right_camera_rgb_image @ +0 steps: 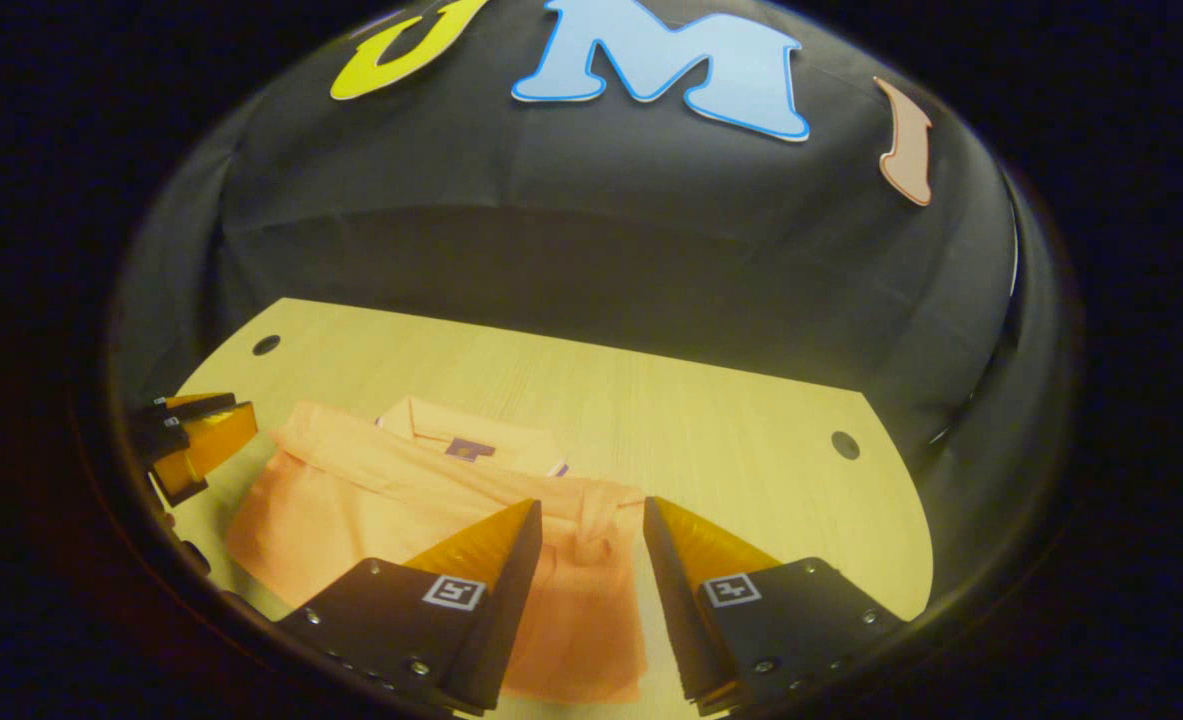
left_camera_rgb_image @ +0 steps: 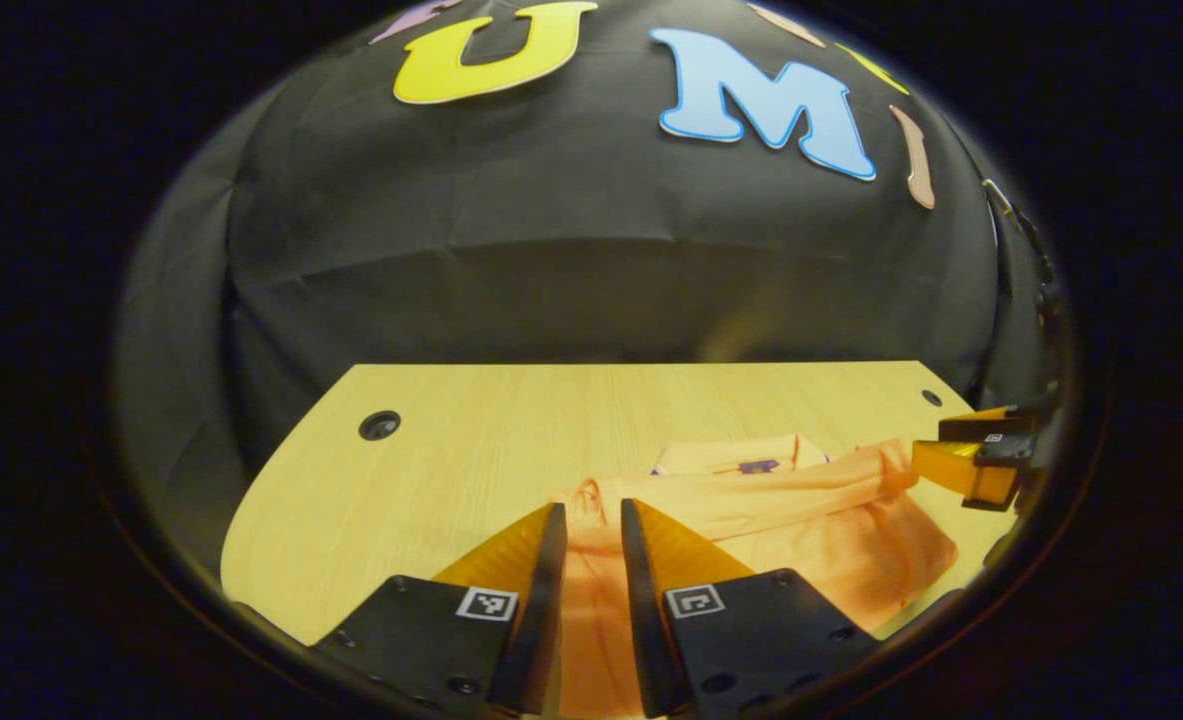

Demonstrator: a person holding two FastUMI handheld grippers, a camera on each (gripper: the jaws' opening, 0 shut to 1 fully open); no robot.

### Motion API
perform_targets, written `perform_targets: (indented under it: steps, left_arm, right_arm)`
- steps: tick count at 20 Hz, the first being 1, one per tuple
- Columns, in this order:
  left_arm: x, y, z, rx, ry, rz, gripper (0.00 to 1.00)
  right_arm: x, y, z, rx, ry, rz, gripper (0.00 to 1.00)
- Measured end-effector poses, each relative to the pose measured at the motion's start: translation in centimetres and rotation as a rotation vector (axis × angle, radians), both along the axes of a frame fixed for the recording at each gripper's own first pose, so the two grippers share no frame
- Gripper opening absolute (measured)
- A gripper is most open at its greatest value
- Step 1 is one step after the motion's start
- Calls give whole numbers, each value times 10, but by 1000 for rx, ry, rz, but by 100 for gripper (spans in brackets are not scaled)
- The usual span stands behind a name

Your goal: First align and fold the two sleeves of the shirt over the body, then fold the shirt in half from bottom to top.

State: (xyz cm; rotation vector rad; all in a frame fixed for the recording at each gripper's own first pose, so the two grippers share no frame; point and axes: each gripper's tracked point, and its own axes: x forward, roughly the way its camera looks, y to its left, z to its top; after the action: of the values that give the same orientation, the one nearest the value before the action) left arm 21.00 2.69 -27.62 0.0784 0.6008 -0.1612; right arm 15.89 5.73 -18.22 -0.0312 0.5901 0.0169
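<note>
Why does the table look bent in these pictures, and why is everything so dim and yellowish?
Left gripper view: the lens curves the table edges and stretches the claw up close; warm, dim light, wall nearly black. Right gripper view: same bending, table tilted; the shirt is softly lit, slightly blurry, with no hard shadows or glare.

A staged recording booth, I judge, not a lived-in room. Black cloth wall hangs creased close behind the work area and wraps round both sides, shutting off any background. Light wood-grain table with clipped far corners and a round dark cable hole near each, desk-style. Lighting is dim and warm. Square black-and-white tracking markers on the tongs point to a data-collection setup.
</note>
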Motion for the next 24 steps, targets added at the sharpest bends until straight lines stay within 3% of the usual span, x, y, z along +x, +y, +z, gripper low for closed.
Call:
perform_targets:
  steps: [1,2,3,4,5,6,7,8,11,13,24]
  left_arm:
    - [-4,0,9,-1,-17,1,48]
    - [-11,-2,19,-9,-29,-4,46]
    - [-19,-3,29,-14,-44,-6,57]
    - [-25,-6,39,-21,-61,-15,62]
    - [-31,-7,49,-21,-86,-16,66]
    - [-37,-9,58,-21,-103,-18,71]
    - [-42,-10,64,-19,-120,-19,78]
    - [-48,-12,72,-21,-135,-19,77]
    - [-69,-16,92,-37,-170,-16,83]
    - [-88,-21,105,-45,-208,-12,95]
    - [-190,-52,174,-93,-381,49,94]
  right_arm:
    - [-7,1,7,8,-17,1,65]
    - [-15,1,14,13,-32,0,65]
    - [-23,0,21,15,-47,-3,65]
    - [-31,0,28,17,-63,-5,65]
    - [-38,0,34,20,-75,-3,68]
    - [-47,0,40,25,-89,-4,82]
    - [-56,-1,47,28,-102,-3,83]
    - [-65,-2,54,31,-116,-5,83]
    - [-91,-8,75,42,-160,-19,84]
    - [-108,-15,91,35,-200,-30,85]
    - [-195,-47,145,17,-371,2,86]
